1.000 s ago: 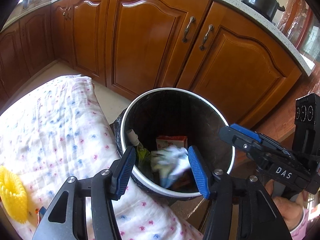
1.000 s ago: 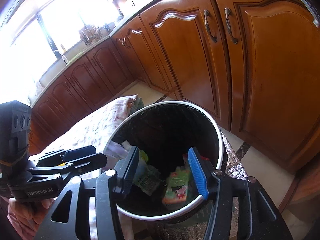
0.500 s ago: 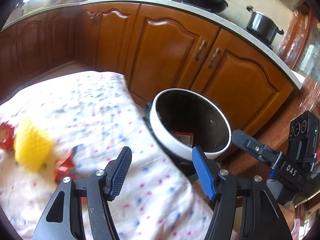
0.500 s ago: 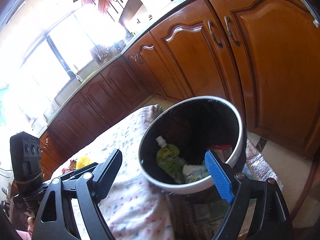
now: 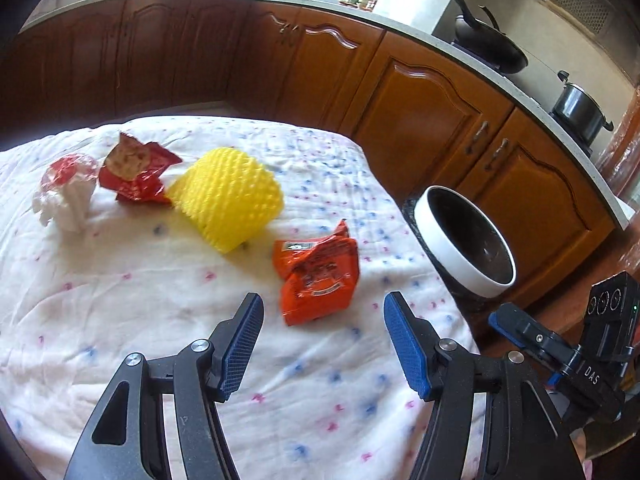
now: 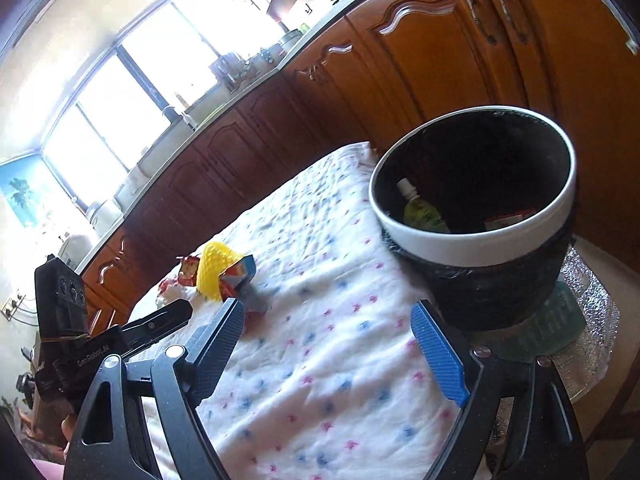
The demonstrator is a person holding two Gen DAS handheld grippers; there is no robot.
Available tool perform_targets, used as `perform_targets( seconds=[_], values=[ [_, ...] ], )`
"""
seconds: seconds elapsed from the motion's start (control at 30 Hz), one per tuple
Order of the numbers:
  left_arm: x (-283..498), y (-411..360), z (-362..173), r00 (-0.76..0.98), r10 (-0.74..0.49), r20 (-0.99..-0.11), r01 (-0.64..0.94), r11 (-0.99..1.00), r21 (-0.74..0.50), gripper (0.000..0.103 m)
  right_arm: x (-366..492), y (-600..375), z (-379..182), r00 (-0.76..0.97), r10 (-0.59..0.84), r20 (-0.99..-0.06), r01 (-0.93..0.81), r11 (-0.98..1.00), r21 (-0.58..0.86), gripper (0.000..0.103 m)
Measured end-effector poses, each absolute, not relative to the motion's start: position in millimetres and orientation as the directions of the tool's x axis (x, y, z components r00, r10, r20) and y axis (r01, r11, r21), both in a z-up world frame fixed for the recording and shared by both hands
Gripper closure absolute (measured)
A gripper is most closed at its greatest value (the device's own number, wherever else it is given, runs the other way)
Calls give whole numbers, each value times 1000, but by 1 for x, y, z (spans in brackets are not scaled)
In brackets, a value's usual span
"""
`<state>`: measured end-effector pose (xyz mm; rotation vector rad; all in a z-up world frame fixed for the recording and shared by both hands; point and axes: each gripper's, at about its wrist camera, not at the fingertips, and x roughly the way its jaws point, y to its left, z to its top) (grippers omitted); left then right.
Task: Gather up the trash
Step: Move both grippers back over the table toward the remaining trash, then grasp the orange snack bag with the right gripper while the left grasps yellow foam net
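Note:
An orange snack wrapper lies on the white spotted cloth, just ahead of my open, empty left gripper. Behind it lie a yellow foam net, a red snack bag and a crumpled white and red wrapper. The white-rimmed trash bin stands off the cloth's right edge. My right gripper is open and empty above the cloth, left of the bin, which holds a green pouch and a red box. The yellow net shows far left.
Brown kitchen cabinets run behind the cloth and bin. A wok and a pot sit on the counter. The bin stands on a shiny mat. Each gripper shows in the other's view, the right one and the left one.
Both grippers have pulled back from over the bin and swung left over the cloth. The left gripper now faces the trash on the cloth. The right jaws have opened wider.

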<state>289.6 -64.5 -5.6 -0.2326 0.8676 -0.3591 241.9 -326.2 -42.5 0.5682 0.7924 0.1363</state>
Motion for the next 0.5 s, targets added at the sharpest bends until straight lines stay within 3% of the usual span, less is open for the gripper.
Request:
perform_targets(
  seconds=[0.5],
  values=[
    [295,-6,-10,612,-342,-713,103,929,-356,41,275,-255,-45,639,408,-653,-30,861,509,18]
  ],
)
